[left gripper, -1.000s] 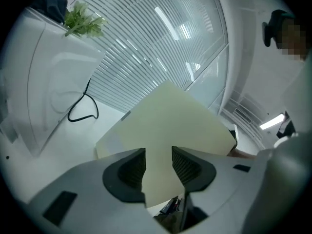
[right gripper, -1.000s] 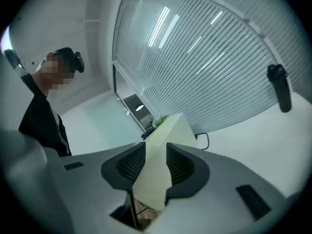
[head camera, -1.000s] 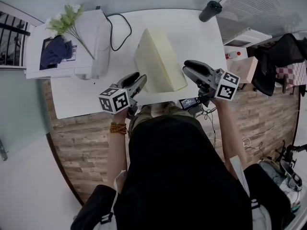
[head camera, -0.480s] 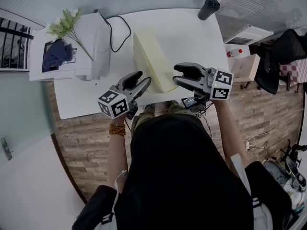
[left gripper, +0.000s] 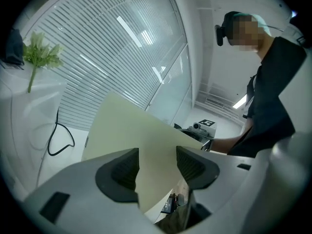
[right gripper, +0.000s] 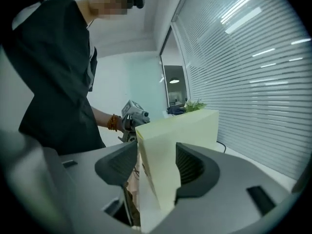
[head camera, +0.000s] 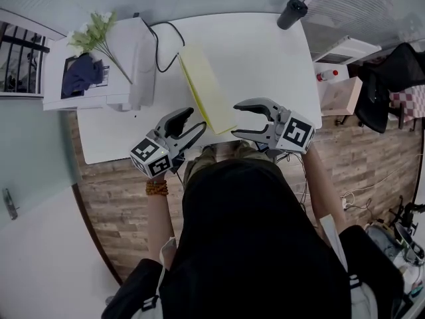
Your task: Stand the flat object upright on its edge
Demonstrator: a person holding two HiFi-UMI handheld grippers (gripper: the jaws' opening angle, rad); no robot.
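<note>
White table [head camera: 265, 52] seen from steeply overhead, with slatted blinds behind. Your pale yellow flat object [head camera: 204, 85] stands on its long edge near the table's front, showing only its narrow top side from above. Your left gripper [head camera: 196, 117] and right gripper [head camera: 235, 119] flank its near end. Both pairs of jaws have just been opening and now stand apart; the object's near end shows in each gap, with no pad pressing on it. By this evidence the upending looks done. What remains is to draw both grippers clear and confirm the object stays up unaided.
</note>
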